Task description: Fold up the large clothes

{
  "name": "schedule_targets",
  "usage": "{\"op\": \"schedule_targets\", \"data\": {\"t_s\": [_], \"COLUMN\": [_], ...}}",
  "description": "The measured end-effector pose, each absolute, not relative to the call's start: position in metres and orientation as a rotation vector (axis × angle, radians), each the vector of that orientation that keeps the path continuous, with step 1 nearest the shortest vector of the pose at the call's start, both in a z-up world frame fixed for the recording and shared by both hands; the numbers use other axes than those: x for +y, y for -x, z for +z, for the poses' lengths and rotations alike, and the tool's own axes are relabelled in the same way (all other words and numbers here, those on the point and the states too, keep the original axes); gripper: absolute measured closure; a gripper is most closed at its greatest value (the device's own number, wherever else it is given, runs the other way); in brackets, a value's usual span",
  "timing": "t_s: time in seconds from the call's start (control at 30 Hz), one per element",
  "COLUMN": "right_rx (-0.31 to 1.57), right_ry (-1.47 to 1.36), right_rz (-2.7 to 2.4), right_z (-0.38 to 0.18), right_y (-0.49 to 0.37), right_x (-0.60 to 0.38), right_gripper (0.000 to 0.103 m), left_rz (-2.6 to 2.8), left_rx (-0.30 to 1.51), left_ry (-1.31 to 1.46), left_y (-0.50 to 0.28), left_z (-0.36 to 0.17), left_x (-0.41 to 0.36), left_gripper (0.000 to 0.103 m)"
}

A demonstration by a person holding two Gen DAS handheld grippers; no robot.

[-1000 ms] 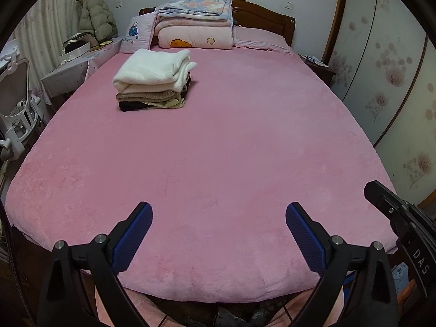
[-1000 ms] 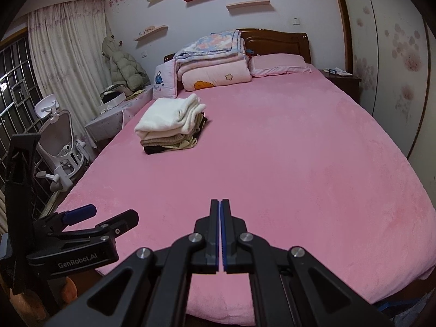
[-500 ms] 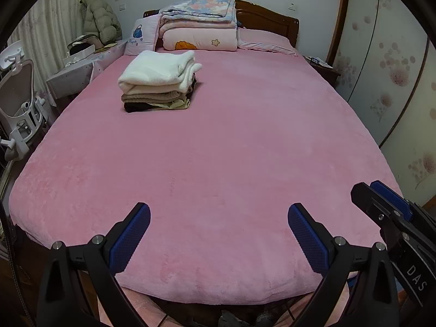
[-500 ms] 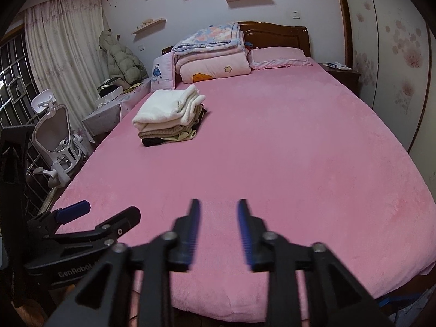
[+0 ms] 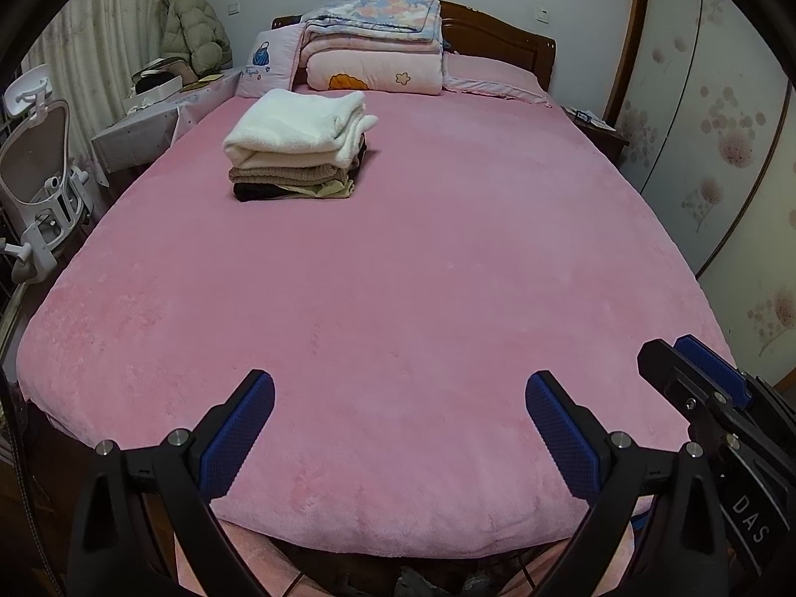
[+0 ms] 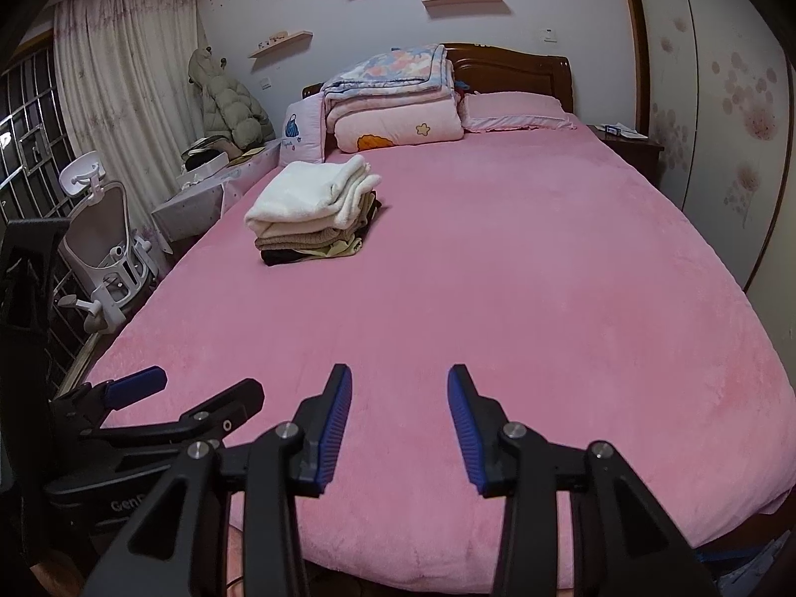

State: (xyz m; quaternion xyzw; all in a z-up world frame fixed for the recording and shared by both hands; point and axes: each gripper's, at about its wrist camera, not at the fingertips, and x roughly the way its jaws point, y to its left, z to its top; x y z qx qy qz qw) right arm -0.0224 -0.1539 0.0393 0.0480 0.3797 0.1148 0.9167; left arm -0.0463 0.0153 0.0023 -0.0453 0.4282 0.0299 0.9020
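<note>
While the left gripper hung over the foot edge of the bed, its two blue-padded fingers stood wide apart with nothing between them, only pink bedspread showing in the gap. Seen from this left wrist view, a pile of folded clothes sat on the bed toward its head end and left side, a white garment on top, tan ones under it and a dark one at the bottom. Behind the pile, at the head edge, lay a stack of folded quilts with a pink pillow to its right and a small cushion to its left. A white chair stood off the left side of the bed. The right gripper showed at the lower right, near the foot corner.

From the right wrist view, the right gripper was also released, its fingers parted over the foot edge of the bed and grasping nothing. The pile of folded clothes rested toward the left side of the bed, well apart from both grippers, in front of the quilts. The left gripper appeared at the lower left beside the bed's foot corner, one blue pad visible. The chair stood beyond it, against a curtain.
</note>
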Motion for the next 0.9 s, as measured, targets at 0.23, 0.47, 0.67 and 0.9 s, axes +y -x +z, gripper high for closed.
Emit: {"op": "schedule_targets", "data": {"t_s": [0.23,0.47,0.67,0.9], "right_rx": [0.787,0.794,0.791,0.788], "right_ry": [-0.108,-0.120,-0.127,-0.130], "right_rz": [0.230,0.225,0.222,0.221], "right_z": [0.037,0.034,0.034,0.034], "right_y": [0.022,0.021,0.022,0.022], "right_x": [-0.154,-0.157,-0.160,-0.163], "right_gripper": [0.063,0.063,0.063,0.063], "left_rz": [0.073,0.081,0.094,0.094], "left_rx": [0.864,0.846,0.832,0.831], "left_ry": [0.085,0.070,0.057,0.057], "left_y": [0.050,0.054,0.055,0.056], "left_z": [0.005,0.006,0.007,0.007], "left_x": [0.013,0.010,0.005,0.003], "left_gripper": [0.002,0.002,0.002,0.002]}}
